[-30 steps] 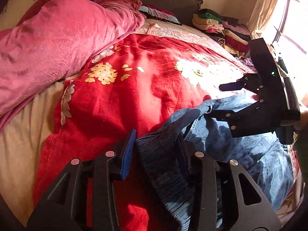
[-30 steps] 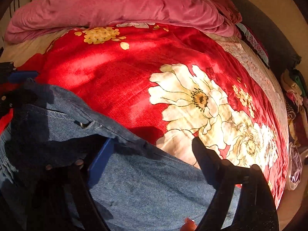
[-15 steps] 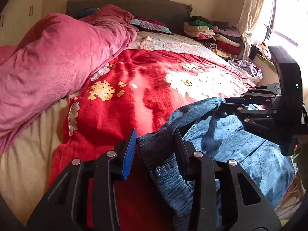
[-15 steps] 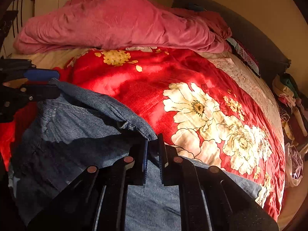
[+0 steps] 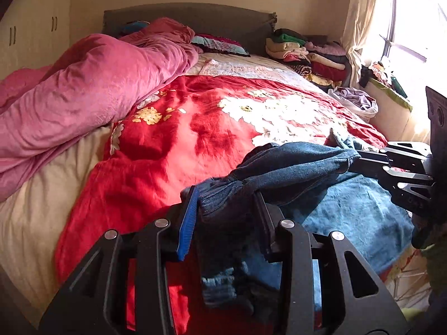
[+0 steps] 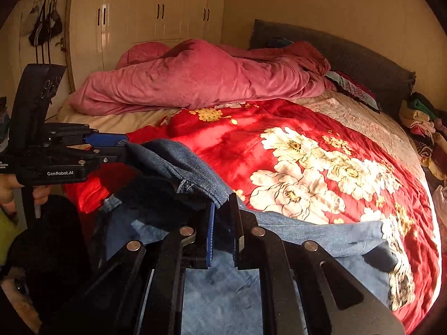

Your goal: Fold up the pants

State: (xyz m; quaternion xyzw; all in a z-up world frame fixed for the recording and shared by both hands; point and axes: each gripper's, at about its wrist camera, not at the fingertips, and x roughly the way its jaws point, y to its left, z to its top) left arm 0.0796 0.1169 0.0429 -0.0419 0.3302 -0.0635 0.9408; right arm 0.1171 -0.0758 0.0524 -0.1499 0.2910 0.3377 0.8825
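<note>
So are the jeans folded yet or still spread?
Not folded: the jeans hang bunched by the waistband between the left gripper and right gripper, legs trailing on the bed.

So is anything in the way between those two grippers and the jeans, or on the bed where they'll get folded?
Nothing visible. Both the left gripper and the right gripper already pinch the jeans at the lifted edge. The red floral blanket ahead looks bare; the pink duvet lies off to the side.
</note>
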